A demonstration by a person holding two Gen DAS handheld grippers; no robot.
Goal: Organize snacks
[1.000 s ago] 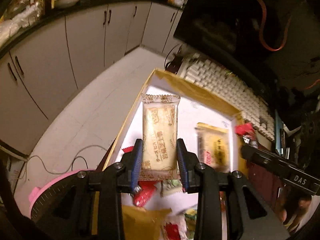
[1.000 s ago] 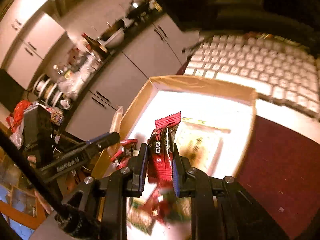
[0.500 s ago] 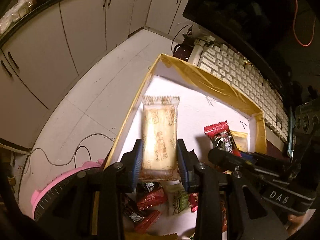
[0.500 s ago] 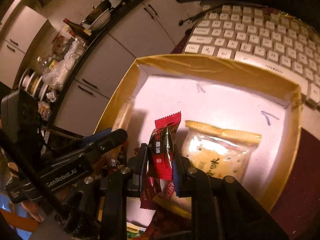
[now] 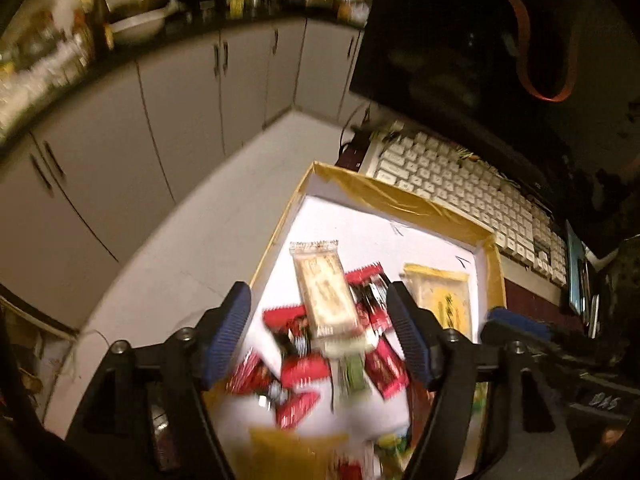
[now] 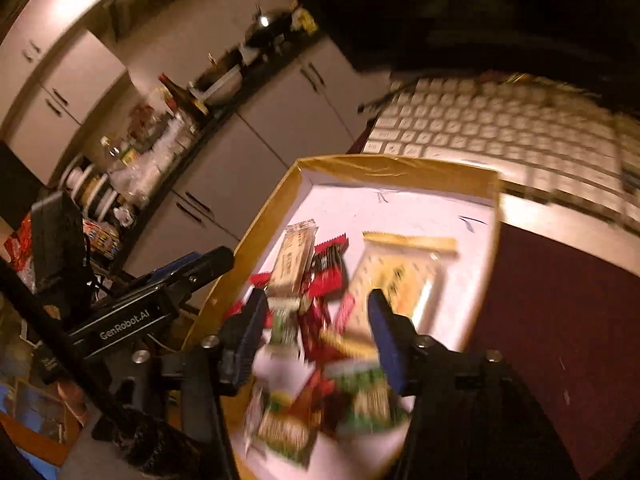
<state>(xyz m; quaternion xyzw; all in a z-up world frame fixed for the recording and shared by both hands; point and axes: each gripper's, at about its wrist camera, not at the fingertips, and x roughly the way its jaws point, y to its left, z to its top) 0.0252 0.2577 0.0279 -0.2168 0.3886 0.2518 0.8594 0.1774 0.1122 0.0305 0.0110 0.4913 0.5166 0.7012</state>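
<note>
A shallow box (image 5: 384, 196) (image 6: 400, 164) with gold walls and a white floor holds the snacks. A pale cracker packet (image 5: 324, 292) (image 6: 294, 258) lies on several red wrappers (image 5: 376, 300) (image 6: 330, 270) near the box's left side. A yellow cracker packet (image 5: 440, 296) (image 6: 400, 268) lies to the right. My left gripper (image 5: 320, 332) hangs above the pile, its jaws opening, the pads clear of every packet. My right gripper (image 6: 316, 320) also has opening jaws with nothing pressed between them. Green and red packets (image 6: 360, 396) lie blurred in the near part of the box.
A white keyboard (image 5: 460, 184) (image 6: 500, 124) lies just beyond the box, under a dark monitor (image 5: 480, 40). Grey kitchen cabinets (image 5: 180, 92) and a cluttered counter run along the back left. A dark red mat (image 6: 560, 300) borders the box on the right.
Both grippers have let go: the pale cracker packet and the red packet now lie in the box. Both pairs of jaws went from shut to wide, and both grippers drew back from the box.
</note>
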